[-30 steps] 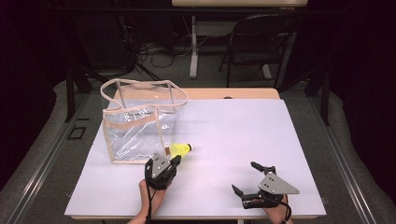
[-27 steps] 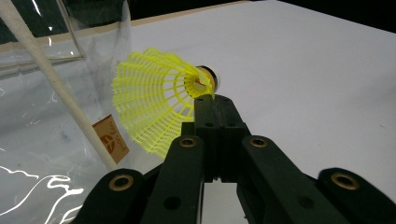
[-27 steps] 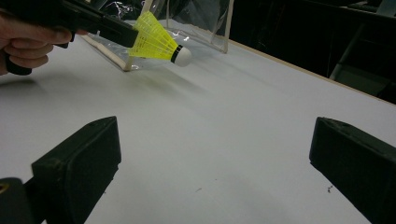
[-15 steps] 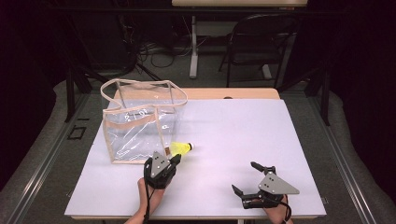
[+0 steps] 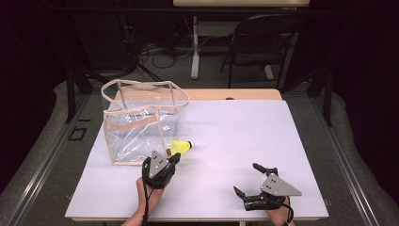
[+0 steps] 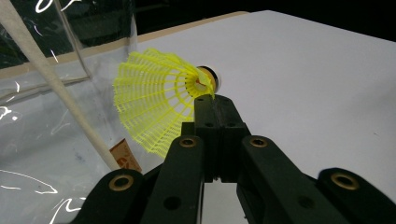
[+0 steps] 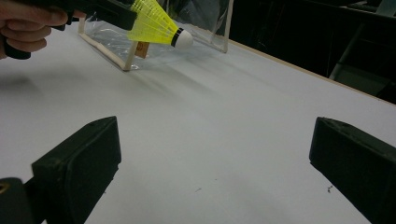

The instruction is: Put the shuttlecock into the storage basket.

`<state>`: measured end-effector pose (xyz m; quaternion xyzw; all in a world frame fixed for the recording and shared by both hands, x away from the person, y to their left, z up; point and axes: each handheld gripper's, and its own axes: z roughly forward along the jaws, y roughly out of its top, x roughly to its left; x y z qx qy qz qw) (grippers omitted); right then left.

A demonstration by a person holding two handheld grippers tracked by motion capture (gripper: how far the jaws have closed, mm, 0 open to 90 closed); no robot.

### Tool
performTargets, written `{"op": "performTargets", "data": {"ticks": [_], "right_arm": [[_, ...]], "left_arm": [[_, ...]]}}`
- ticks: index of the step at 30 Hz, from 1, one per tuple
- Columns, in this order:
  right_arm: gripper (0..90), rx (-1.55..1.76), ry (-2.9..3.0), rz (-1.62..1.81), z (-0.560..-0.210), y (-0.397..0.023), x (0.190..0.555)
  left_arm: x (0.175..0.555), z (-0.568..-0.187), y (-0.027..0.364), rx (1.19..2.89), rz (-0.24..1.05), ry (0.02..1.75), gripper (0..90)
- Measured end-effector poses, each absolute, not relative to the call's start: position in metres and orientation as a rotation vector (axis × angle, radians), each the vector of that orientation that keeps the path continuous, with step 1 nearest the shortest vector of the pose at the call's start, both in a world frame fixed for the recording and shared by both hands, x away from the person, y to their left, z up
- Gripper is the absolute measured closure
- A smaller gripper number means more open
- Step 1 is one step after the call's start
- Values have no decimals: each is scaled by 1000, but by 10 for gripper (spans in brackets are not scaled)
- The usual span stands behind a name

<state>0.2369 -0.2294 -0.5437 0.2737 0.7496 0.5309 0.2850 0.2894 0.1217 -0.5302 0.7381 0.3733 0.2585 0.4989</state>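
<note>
Now, job in hand: the left gripper (image 5: 175, 157) holds a yellow shuttlecock (image 5: 181, 147), and I think it is meant to go into the clear bag (image 5: 141, 125).

Left jaws: pressed together on the edge of the yellow skirt, as the left gripper view shows, with the white cork tip pointing away.

Where the shuttlecock is: lifted off the white table (image 5: 244, 136), just beside the near right corner of the clear bag, not inside it.

Right gripper (image 5: 250, 180): resting low near the front edge of the table, well apart from the bag.

Right jaws: wide apart with nothing between them.

The bag: standing up, with its top open and its tan handles (image 5: 146, 101) looping over the rim.

How to do it well: lift the shuttlecock higher than the rim first, so the skirt does not bump the bag wall.

Then: move it over the middle of the opening, away from the handles, so it cannot snag.

Grip: keep it soft but firm, because the thin skirt probably bends if squeezed hard.

Let go: open the jaws only when the shuttlecock is well over the hole.

Watch out: the bag looks light and may tip if pushed.

Spare hand: the right gripper could steady the bag if it wobbles.
</note>
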Motion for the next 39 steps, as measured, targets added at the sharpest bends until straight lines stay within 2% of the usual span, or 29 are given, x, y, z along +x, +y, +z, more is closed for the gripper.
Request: {"op": "performTargets", "data": {"ticks": [39], "right_arm": [[18, 737, 2008, 1421, -544, -229, 237]], "left_arm": [[294, -504, 131, 1783, 653, 825, 900]]}}
